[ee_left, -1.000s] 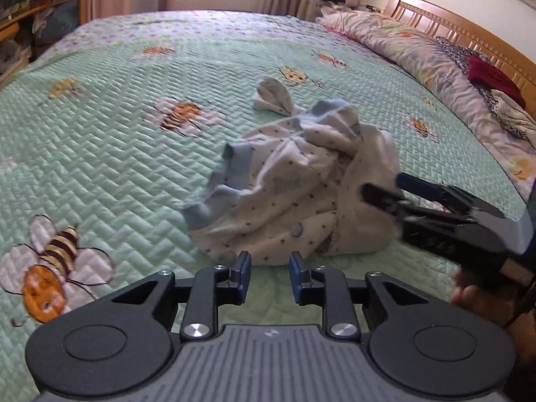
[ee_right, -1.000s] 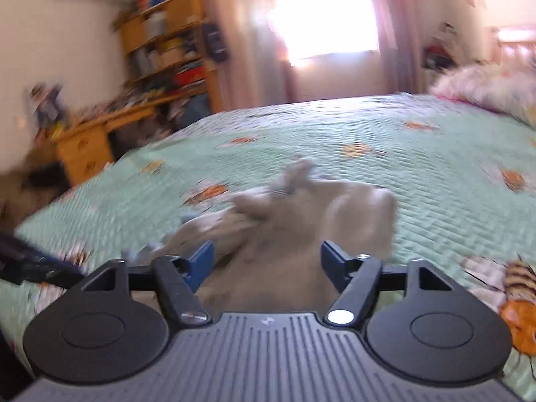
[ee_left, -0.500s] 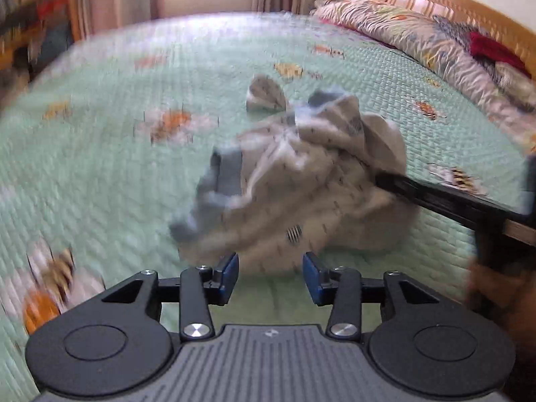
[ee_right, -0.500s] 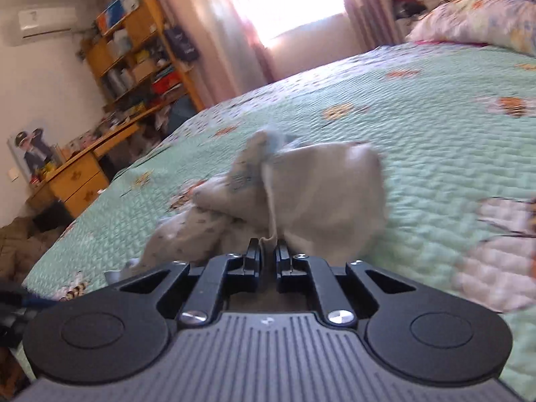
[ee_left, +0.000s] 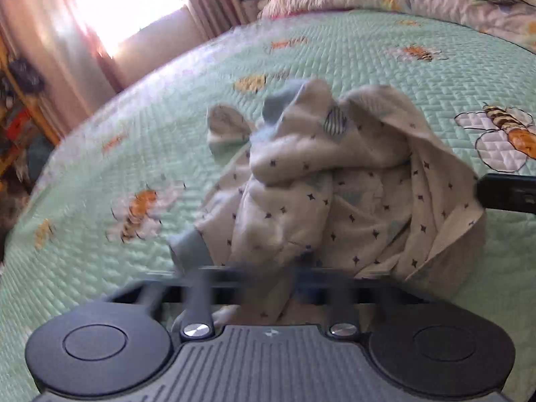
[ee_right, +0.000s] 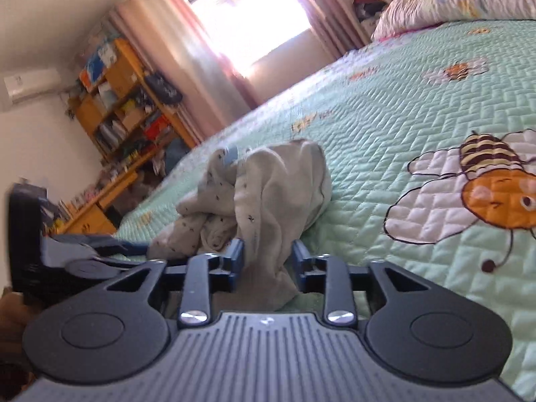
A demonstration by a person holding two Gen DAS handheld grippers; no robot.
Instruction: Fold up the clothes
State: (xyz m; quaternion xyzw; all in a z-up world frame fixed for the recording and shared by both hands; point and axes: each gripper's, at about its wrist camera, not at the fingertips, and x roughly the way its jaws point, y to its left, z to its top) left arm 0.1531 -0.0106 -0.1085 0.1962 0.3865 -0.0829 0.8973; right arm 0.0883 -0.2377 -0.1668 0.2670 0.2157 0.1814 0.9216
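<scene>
A crumpled white garment (ee_left: pixel 338 194) is lying bunched on the green bee-print quilt (ee_left: pixel 418 77). The left gripper (ee_left: pixel 268 284), parted half a second ago, is closing on its near edge, while the right gripper (ee_right: pixel 266 261), clamped then, is opening around a fold. Unfolding is barely starting.

Sunlit window (ee_right: pixel 254 23), pink curtains (ee_right: pixel 204 63), cluttered wooden shelves (ee_right: pixel 124 100), perhaps 1 desk (ee_right: pixel 97 207).
</scene>
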